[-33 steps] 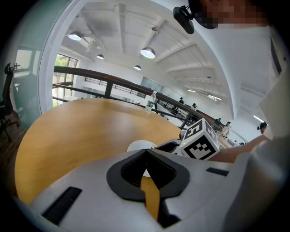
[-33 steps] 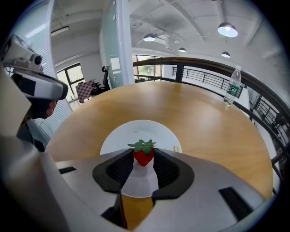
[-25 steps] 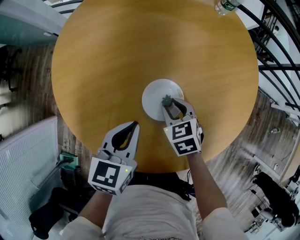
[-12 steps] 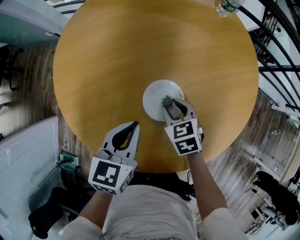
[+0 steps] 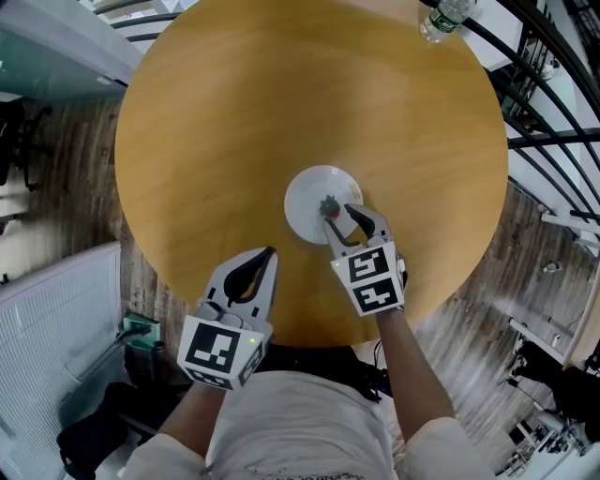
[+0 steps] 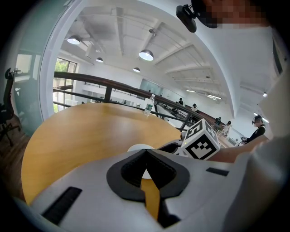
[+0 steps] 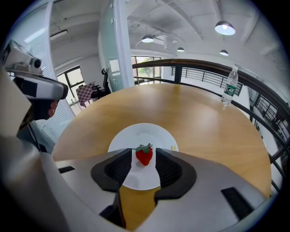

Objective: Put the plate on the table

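Observation:
A white plate point(image 5: 307, 190) lies flat on the round wooden table point(image 5: 234, 122), near its front edge. On the plate sits a red strawberry point(image 7: 144, 155). My right gripper point(image 5: 342, 214) reaches over the plate's near rim with the strawberry point(image 5: 329, 205) between its jaws. The jaws have just been opening, and a thin gap shows on each side of the fruit. My left gripper point(image 5: 270, 251) hovers to the left over the table's front edge, shut and empty. The left gripper view shows the plate point(image 6: 136, 147) just past its closed tips.
A clear water bottle point(image 5: 441, 17) stands at the table's far right edge, also seen as the bottle point(image 7: 229, 88) in the right gripper view. A dark railing point(image 5: 553, 112) runs beyond the table on the right. A white radiator-like panel point(image 5: 47, 347) stands at lower left.
The right gripper's jaws have spread a little around the strawberry, which stays on the plate. The left gripper has not moved. The head camera shifted slightly.

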Demonstrator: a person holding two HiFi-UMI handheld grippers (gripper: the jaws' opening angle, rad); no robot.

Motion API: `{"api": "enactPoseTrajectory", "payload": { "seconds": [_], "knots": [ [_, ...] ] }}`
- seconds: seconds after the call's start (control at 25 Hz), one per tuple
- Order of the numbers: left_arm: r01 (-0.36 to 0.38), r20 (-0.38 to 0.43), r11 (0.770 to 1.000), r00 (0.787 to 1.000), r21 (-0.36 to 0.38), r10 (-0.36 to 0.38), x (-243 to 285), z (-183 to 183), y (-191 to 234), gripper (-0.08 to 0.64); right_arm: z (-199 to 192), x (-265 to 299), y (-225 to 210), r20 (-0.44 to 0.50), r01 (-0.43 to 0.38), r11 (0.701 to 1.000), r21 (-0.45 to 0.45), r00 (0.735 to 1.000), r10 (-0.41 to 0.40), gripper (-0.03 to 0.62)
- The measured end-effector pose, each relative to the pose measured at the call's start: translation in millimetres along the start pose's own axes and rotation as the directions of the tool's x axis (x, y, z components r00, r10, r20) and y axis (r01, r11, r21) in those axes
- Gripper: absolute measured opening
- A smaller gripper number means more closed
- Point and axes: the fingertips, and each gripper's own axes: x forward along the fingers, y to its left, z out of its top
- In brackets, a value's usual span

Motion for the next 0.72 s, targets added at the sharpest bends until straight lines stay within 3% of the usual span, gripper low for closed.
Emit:
{"api": "enactPoseTrajectory", "payload": {
  "seconds": [0.32,0.52,0.72],
  "knots": [
    [-0.001,0.053,0.999,0.999,0.042,-0.002,-29.4,22.7,-16.4,0.023,20.2,-67.4,9.7,0.114,-0.004,0.999,0.042,0.994,-0.001,0.177],
    [0.041,0.067,0.999,0.997,0.035,-0.043,-54.3,32.2,-40.5,0.023,29.8,-134.4,13.5,0.219,0.030,0.995,0.097,0.974,-0.050,0.082],
    [0.075,0.074,0.993,0.994,0.094,-0.082,-80.9,36.7,-69.5,0.024,24.4,-197.8,25.4,0.300,0.034,0.987,0.155,0.951,-0.079,0.037]
  ]
}}
